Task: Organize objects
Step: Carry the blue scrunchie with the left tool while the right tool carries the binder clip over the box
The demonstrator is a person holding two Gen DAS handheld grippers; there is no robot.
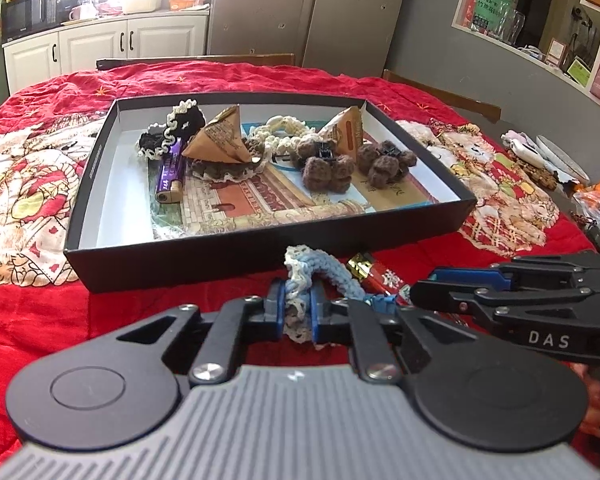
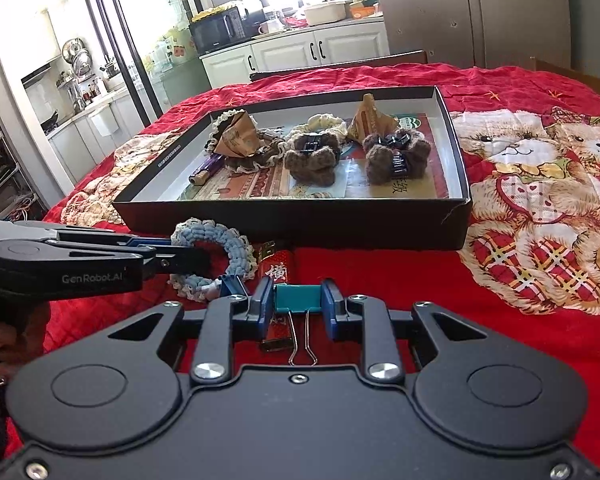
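A red teddy-bear quilt (image 2: 520, 200) covers the table, bearing 1 black box (image 2: 300, 220) and a red packet (image 1: 380, 280).

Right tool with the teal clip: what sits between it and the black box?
Between the right tool, shut on the teal binder clip, and the black box: a red packet on red cloth, per right wrist view.

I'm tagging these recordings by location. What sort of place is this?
Most likely a home kitchen-dining area: a microwave sits on a counter over white cabinets, a large fridge stands behind, and the work surface is a table under a red teddy-bear cloth.
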